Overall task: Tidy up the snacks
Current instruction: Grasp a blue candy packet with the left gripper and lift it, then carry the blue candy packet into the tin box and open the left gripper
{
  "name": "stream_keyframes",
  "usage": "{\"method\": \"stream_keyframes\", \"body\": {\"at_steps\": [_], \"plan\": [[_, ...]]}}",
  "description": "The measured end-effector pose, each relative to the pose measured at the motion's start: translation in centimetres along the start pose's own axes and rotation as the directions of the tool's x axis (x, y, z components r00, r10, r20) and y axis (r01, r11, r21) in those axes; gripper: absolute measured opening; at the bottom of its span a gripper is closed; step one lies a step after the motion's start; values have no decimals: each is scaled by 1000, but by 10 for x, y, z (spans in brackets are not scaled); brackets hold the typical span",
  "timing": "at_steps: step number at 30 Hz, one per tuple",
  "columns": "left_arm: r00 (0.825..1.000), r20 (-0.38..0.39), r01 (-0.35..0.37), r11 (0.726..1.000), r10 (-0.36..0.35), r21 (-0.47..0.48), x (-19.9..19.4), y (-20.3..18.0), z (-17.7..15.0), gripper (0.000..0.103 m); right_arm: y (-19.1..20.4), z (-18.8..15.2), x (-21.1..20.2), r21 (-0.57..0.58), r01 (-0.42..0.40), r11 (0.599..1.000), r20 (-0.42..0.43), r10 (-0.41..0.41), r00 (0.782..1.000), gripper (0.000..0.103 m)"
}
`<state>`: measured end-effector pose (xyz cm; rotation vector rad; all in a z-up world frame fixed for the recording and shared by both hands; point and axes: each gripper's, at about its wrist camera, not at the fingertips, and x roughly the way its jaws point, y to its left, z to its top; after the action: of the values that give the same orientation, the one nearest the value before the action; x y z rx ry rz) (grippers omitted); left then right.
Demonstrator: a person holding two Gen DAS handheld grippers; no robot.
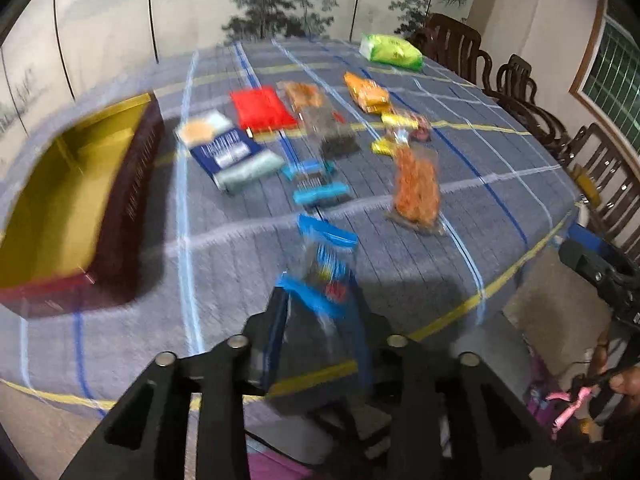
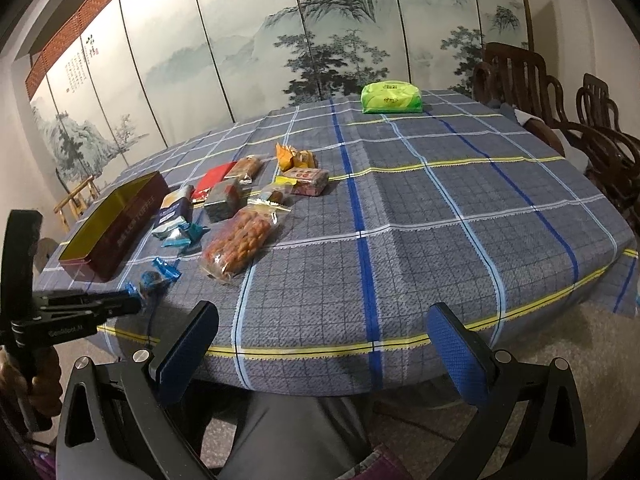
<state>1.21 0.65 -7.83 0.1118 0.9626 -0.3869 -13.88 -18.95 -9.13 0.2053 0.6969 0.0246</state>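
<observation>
In the blurred left wrist view my left gripper (image 1: 318, 300) is low over the near part of the table. A blue-ended candy packet (image 1: 326, 264) lies between its slightly parted fingers; I see no pad pressing on it. The right wrist view shows this gripper (image 2: 138, 304) from the side, with the candy (image 2: 154, 276) at its tip. A red tin with a gold inside (image 1: 132, 184) (image 2: 120, 228) stands open at the left. My right gripper (image 2: 322, 344) hangs wide open over the table's near edge, holding nothing.
Loose snacks lie mid-table: a blue-white packet (image 1: 224, 148), a red packet (image 1: 262, 110), a bag of orange fried snacks (image 2: 240, 240), small blue candies (image 2: 180, 236) and a green pack (image 2: 390, 98) at the far side. Wooden chairs (image 2: 560, 92) line the right; a painted screen stands behind.
</observation>
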Motion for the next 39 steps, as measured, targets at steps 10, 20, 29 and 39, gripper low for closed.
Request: {"method": "stream_keyframes", "body": {"at_steps": [10, 20, 29, 39], "plan": [[994, -92, -37, 986, 52, 166, 35, -20, 22, 27, 0, -1, 1, 0, 0, 1000, -11, 0, 1000, 103], [1000, -23, -2, 1000, 2, 23, 1, -2, 21, 20, 2, 0, 3, -13, 2, 1000, -11, -3, 1000, 103], [999, 38, 12, 998, -10, -62, -39, 5, 28, 21, 26, 18, 10, -71, -56, 996, -37, 53, 998, 103], [993, 94, -65, 995, 72, -75, -57, 17, 33, 21, 56, 48, 46, -35, -103, 994, -135, 98, 986, 103]]}}
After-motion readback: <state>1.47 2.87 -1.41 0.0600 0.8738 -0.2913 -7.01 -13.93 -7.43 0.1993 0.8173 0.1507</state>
